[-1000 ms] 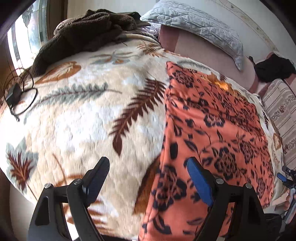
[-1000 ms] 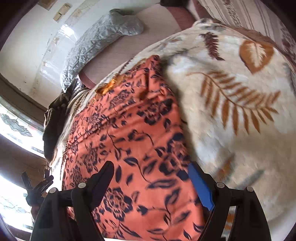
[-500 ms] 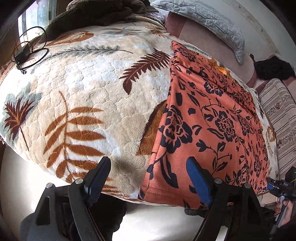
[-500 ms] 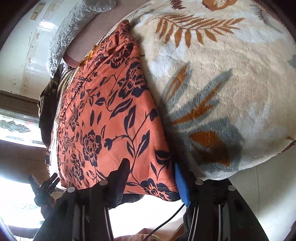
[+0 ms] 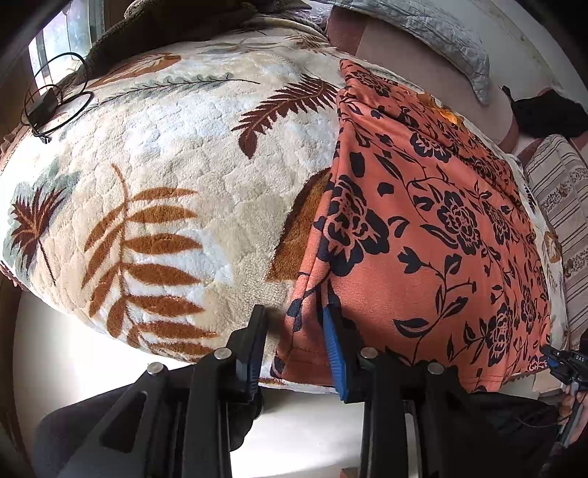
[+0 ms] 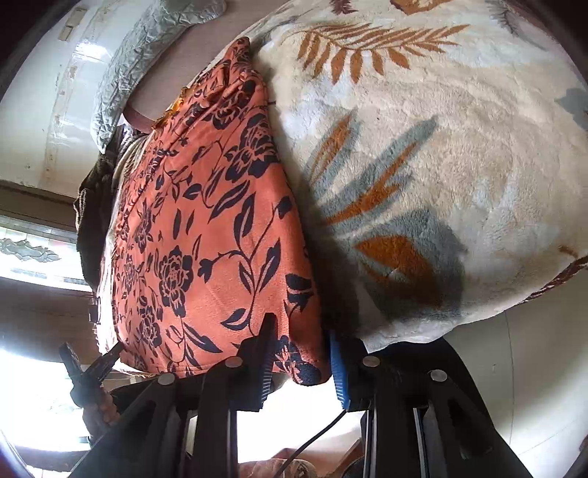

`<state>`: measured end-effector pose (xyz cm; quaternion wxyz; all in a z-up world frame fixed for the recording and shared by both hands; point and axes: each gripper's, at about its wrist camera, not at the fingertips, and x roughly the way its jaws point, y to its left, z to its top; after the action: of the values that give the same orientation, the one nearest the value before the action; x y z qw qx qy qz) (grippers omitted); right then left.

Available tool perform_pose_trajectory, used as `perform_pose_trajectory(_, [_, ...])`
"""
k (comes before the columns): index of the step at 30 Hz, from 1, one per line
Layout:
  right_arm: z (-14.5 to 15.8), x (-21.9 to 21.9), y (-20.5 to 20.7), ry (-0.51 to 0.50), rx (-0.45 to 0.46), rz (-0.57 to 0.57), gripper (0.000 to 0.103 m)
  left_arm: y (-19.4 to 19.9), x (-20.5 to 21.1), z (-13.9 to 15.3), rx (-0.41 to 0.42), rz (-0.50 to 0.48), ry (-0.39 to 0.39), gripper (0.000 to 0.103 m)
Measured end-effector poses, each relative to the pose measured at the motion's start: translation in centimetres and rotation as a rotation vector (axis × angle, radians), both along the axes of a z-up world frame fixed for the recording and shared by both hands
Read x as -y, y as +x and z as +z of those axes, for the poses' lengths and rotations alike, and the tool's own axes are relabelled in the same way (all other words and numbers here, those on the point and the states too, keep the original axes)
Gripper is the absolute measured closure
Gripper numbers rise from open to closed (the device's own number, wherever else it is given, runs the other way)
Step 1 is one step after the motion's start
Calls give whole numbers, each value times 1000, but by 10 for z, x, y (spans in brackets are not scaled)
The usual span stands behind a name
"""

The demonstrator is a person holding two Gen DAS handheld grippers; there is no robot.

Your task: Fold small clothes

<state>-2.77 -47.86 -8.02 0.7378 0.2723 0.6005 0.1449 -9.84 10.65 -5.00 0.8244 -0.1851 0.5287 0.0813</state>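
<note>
Left wrist view: the orange floral garment (image 5: 422, 228) lies flat on the leaf-patterned blanket (image 5: 165, 176) covering the bed, its hem at the bed's near edge; my left gripper (image 5: 294, 353) sits at the garment's near left corner; its jaws have just been closing and now pinch that bunched corner between them; a grey pillow (image 5: 441, 29) lies at the far edge; a black cable (image 5: 55, 106) rests near the far left corner.

Right wrist view: the same garment (image 6: 205, 220) reaches the bed's near edge on the blanket (image 6: 441, 147); my right gripper (image 6: 299, 364) has its jaws, just been closing, clamped on the garment's near right corner, which hangs slightly over the edge; the left gripper (image 6: 92, 367) shows at the opposite corner.
</note>
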Motion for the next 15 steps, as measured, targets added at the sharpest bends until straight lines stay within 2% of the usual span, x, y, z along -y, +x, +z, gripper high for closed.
perform_pose_trajectory(1, [-1,-1,1,9,-3,4,70,0,2,1,2,-9,-9,51])
perform_pose_trajectory(3, [1,-3,1,6,12,10,32,-2,5,2,9,-28,-6,38])
perform_pose_trajectory(5, [3,-6,2,3,19,21,30,-3,9,1,4,-42,15,38])
perform_pose_trajectory(6, [1,-7,3,2,12,22,33,-4,10,0,8,-48,31,38])
perform_pose_trajectory(7, [-1,-8,4,0,0,26,37,-4,12,-1,6,-55,47,54])
perform_pose_trajectory(8, [-3,-9,5,0,-14,29,56,-2,12,-3,-8,-63,49,74])
perform_pose_trajectory(9, [-5,-9,5,3,-27,28,84,-1,11,-5,-21,-65,34,93])
perform_pose_trajectory(10, [-6,-8,5,13,-33,20,91,-1,10,-3,-17,-55,23,96])
perform_pose_trajectory(11, [-2,-5,3,27,-24,6,93,-2,9,2,-6,-52,17,96])
perform_pose_trajectory(13, [14,1,-2,60,22,-29,94,-7,8,19,46,-50,17,96])
perform_pose_trajectory(15, [25,5,-3,82,49,-34,94,-8,6,28,65,-54,3,96])
